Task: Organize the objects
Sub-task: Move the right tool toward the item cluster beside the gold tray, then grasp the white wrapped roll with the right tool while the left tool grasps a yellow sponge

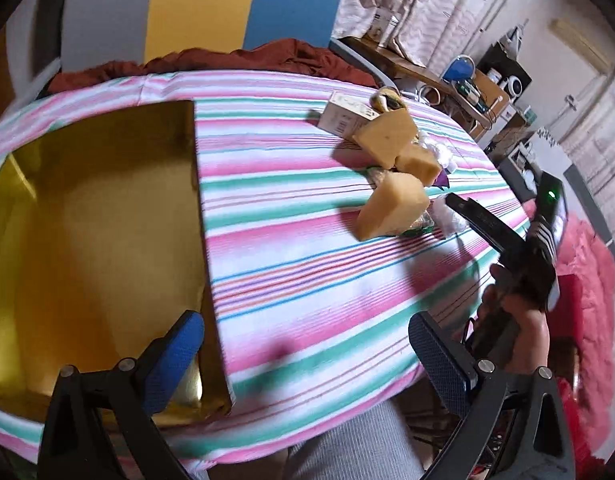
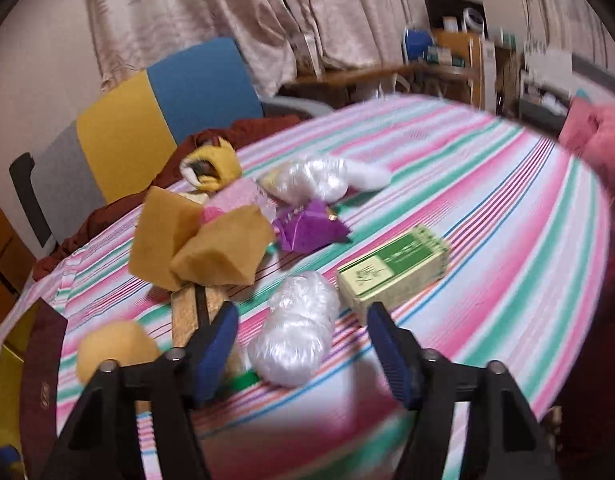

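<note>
My left gripper point(image 1: 305, 340) is open and holds nothing; its left finger hangs over the open gold-lined box point(image 1: 87, 220) on the striped tablecloth point(image 1: 307, 272). Yellow sponge blocks point(image 1: 387, 136) and a small white carton point(image 1: 343, 114) lie in a pile further back. My right gripper point(image 2: 301, 320) is open, with a crumpled clear plastic bag point(image 2: 299, 336) on the cloth between its fingers, and no pad visibly presses on it. Just beyond are a green box point(image 2: 391, 276), a purple packet point(image 2: 307, 228), sponge blocks point(image 2: 223, 248) and a rounded yellow sponge point(image 2: 115, 348).
A second plastic bag point(image 2: 311, 180) and a yellow cloth item point(image 2: 211, 168) lie at the far side. A blue and yellow chair point(image 2: 167, 100) with a red cloth point(image 1: 267, 56) stands behind the table. Pink fluffy fabric point(image 1: 587, 280) lies off the right edge. A hand point(image 1: 519, 320) grips the other tool.
</note>
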Tool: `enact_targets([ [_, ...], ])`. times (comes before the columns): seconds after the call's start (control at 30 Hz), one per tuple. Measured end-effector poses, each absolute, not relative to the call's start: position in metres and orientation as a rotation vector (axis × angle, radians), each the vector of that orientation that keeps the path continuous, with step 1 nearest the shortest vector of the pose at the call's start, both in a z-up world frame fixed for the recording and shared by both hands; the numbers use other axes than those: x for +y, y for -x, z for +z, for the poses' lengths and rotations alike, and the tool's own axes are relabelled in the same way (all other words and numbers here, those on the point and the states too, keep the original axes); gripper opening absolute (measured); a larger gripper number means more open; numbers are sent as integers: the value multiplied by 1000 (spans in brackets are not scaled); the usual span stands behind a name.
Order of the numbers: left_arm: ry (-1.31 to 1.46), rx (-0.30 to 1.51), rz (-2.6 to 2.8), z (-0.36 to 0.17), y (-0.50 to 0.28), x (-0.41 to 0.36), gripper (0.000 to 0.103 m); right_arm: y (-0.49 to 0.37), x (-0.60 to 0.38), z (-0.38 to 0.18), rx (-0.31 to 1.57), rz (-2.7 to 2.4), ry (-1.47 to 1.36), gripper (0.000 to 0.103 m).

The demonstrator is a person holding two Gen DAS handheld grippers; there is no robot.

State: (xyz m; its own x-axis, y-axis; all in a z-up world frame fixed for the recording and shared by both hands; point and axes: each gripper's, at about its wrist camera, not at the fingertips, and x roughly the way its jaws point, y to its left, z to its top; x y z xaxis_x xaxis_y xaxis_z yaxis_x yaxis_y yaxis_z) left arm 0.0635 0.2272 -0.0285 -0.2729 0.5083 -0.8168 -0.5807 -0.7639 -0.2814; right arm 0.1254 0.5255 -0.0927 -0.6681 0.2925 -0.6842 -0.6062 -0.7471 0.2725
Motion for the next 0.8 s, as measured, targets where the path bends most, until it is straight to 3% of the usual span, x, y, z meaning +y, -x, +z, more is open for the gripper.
enact_targets([
  [0.1,1259,127,2078,-26,-63,238,103,-116,531,-106,720,2365,896,46],
  [0.2,1207,136,2075,-28,-60,252,103,-117,530,-112,696,2366,856,38],
  [0.37,1093,190,2088,-27,-52,285,103,-126,520,-115,655,2391,790,37],
  [0.7,1105,88,1953,-41,-22,361,103,-128,520,-117,648,2403,753,37],
  [0.8,1122,90,1960,-49,-16,378,94,-127,521,-118,654,2406,745,37],
])
